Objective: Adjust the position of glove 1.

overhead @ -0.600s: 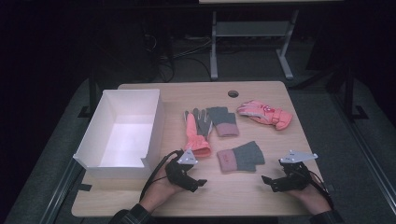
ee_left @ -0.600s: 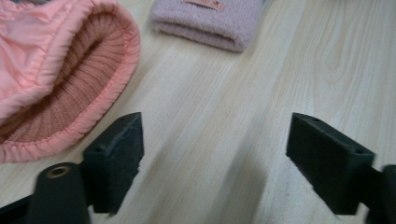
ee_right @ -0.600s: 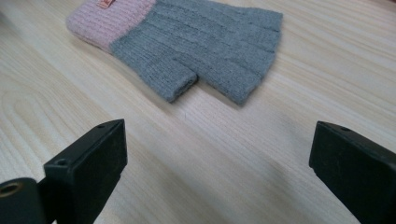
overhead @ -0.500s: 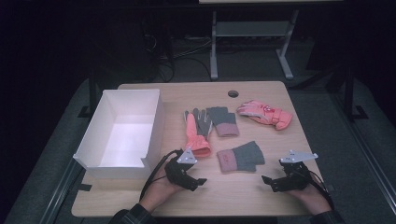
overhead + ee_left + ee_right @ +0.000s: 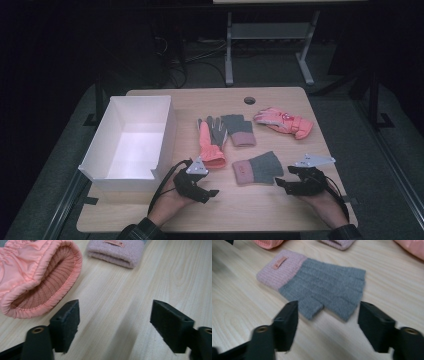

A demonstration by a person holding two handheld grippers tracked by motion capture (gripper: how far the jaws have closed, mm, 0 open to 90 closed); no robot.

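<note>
Four gloves lie on the wooden table (image 5: 250, 212). A pink and grey ski glove (image 5: 210, 142) has its open cuff (image 5: 37, 277) just ahead and left of my left gripper (image 5: 212, 191) (image 5: 115, 325). The left jaws stand open over bare wood. A grey knit fingerless glove with a pink cuff (image 5: 257, 167) (image 5: 317, 285) lies flat between the two hands, its cuff (image 5: 116, 251) showing in the left gripper view. My right gripper (image 5: 279, 182) (image 5: 328, 325) is open just short of that glove's finger end, holding nothing.
A white open box (image 5: 130, 142) stands at the table's left. A second grey knit glove (image 5: 239, 129) and a pink ski glove (image 5: 282, 121) (image 5: 412, 247) lie farther back. A round hole (image 5: 249, 100) sits near the far edge. Both hands rest near the front edge.
</note>
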